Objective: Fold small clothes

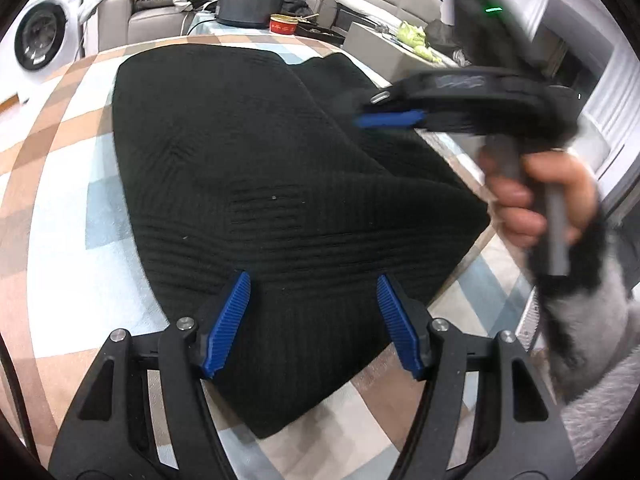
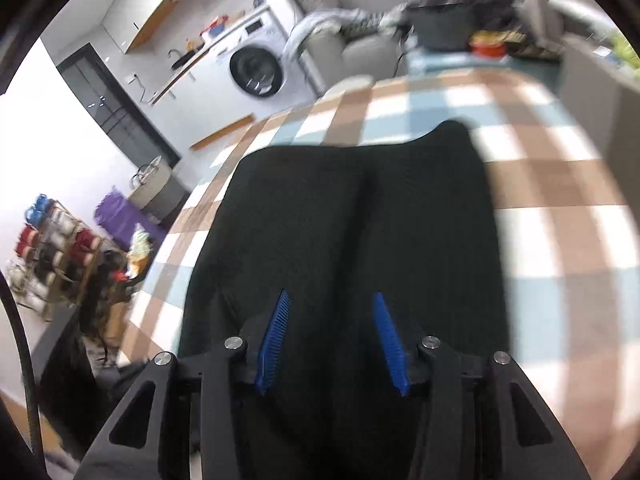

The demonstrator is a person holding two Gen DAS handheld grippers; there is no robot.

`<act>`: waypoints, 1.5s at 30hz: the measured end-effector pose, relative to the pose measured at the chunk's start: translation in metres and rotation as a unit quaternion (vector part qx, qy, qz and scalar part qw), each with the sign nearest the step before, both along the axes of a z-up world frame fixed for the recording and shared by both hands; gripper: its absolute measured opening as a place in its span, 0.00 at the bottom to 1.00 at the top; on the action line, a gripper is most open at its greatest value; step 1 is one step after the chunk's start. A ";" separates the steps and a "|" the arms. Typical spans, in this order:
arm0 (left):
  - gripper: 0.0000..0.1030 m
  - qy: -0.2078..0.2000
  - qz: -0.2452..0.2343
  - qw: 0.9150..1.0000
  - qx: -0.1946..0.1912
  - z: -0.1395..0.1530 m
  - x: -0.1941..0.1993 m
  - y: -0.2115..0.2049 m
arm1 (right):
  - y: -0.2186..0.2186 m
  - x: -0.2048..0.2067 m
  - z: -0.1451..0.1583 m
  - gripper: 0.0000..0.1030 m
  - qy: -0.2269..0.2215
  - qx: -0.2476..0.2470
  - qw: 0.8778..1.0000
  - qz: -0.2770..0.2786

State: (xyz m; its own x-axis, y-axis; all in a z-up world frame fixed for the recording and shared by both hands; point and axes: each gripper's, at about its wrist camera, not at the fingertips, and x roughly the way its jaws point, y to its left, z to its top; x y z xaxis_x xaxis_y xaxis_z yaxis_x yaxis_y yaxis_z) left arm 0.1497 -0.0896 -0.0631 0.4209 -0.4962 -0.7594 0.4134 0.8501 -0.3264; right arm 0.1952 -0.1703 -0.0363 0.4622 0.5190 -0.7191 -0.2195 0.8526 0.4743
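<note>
One black knit garment [image 1: 256,184] lies folded on the checked cloth of the bench [image 1: 60,208], directly under both my grippers. My left gripper [image 1: 314,292] hangs just above its near edge, jaws parted fairly wide, nothing between them. My right gripper [image 2: 330,308] hovers over the same garment with jaws partly apart and empty; my hand [image 1: 532,200] grips its handle. Farther back stand one dark pot [image 1: 250,2], one red tin [image 1: 282,24] and one washing machine [image 1: 42,38].

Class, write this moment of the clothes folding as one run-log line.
black garment: flat on checked cloth | left gripper: open above near edge | right gripper: open, empty, over garment
</note>
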 end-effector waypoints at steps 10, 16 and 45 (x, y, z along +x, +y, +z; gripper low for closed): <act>0.62 0.010 0.056 0.997 -0.061 0.012 0.009 0.049 | 0.008 0.006 0.048 0.06 -0.093 -0.064 0.993 0.019; 0.62 0.016 0.065 0.997 -0.042 0.006 0.016 0.046 | 0.006 0.034 0.004 0.10 -0.037 -0.133 0.990 -0.007; 0.19 -0.053 0.036 0.997 0.043 0.004 -0.046 0.026 | -0.027 -0.109 -0.018 0.17 -0.060 -0.063 0.993 0.084</act>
State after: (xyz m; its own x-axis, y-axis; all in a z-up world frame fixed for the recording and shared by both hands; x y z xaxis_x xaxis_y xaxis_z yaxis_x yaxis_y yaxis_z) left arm 0.1036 -0.0637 -0.0589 0.5334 -0.3965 -0.7471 0.3780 0.9019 -0.2088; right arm 0.0864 -0.1974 -0.0540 0.4640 0.5056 -0.7273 -0.4117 0.8501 0.3283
